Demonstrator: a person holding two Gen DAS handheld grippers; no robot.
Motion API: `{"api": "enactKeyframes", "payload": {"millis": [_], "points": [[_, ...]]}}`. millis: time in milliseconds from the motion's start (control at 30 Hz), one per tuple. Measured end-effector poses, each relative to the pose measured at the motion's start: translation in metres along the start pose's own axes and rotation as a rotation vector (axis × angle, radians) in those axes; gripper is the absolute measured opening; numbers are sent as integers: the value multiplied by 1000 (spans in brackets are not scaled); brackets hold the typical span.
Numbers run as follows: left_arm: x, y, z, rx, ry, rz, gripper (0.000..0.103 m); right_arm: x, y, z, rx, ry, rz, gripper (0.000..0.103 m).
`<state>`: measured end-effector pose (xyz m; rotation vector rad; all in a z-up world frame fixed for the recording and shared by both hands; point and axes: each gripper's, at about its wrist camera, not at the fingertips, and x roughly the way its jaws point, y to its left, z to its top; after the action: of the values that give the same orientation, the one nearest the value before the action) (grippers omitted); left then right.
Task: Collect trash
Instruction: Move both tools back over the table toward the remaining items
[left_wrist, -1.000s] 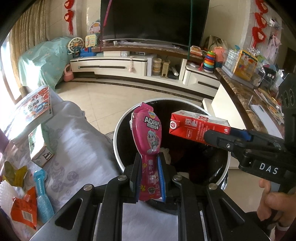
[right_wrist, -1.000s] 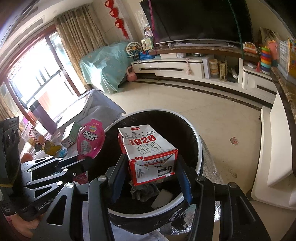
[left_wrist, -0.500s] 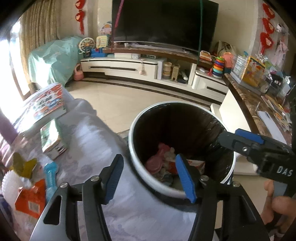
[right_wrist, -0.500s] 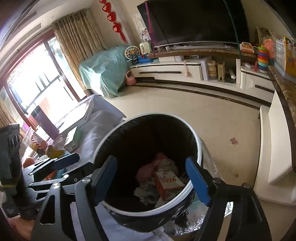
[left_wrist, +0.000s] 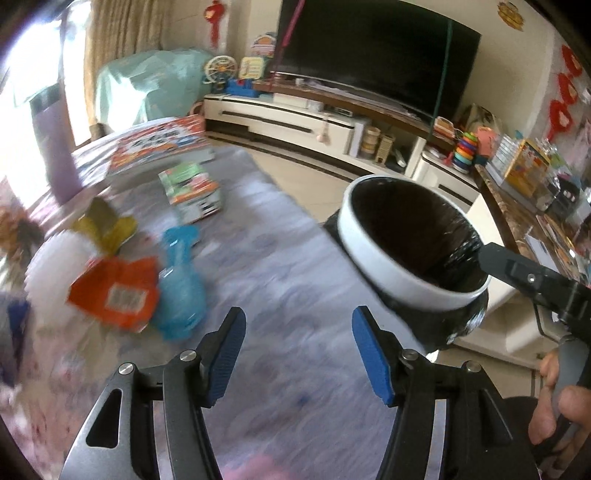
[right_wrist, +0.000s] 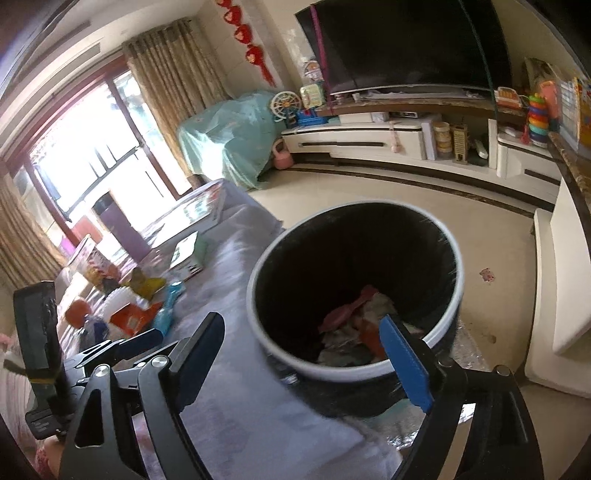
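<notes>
While the bin (right_wrist: 354, 291) beside the grey-covered table (left_wrist: 280, 273) already holds a share of the rubbish, the job looks only partly done. Down inside the bin lie a pink pouch (right_wrist: 341, 314), a red carton (right_wrist: 369, 334) and some crumpled paper, so those pieces count as collected. Left of the bin, well apart from it on the table, a cluster of litter still waits: a green and white box (left_wrist: 194, 192) farthest back, then an orange wrapper (left_wrist: 116, 295), a blue plastic bottle (left_wrist: 183, 280) just beside the wrapper on the side nearer the bin, a yellow wrapper (left_wrist: 105, 229) behind them, and something white and ribbed that is too blurred to name. A flat picture box (left_wrist: 155, 144) and a purple flask (left_wrist: 55, 147) stand farther from the bin again; whether they are rubbish I cannot tell. The left gripper (left_wrist: 297, 354) hangs over bare cloth between the bin and the litter, released and empty. The right gripper (right_wrist: 306, 365) sits at the near rim of the bin with its jaws opening and nothing between them. My judgement is that several more trips to the pile remain, the orange wrapper and blue bottle being nearest.
</notes>
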<state>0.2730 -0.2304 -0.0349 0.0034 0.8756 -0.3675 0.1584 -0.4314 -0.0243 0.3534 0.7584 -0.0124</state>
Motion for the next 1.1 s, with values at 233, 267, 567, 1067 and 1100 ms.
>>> {"api": "enactKeyframes", "payload": {"millis": [233, 267, 567, 1067, 1100], "points": [[-38, 36, -37, -63, -21, 26, 60, -5, 30, -21, -25, 1, 43, 91], [-43, 40, -39, -69, -23, 28, 60, -4, 35, -25, -28, 4, 50, 91], [-88, 87, -77, -161, -51, 79, 60, 11, 77, -54, -58, 53, 114, 91], [-116, 148, -107, -285, -53, 152, 60, 41, 138, -75, -142, 109, 190, 91], [-116, 152, -109, -291, -53, 154, 60, 43, 141, -75, -143, 110, 190, 91]]}}
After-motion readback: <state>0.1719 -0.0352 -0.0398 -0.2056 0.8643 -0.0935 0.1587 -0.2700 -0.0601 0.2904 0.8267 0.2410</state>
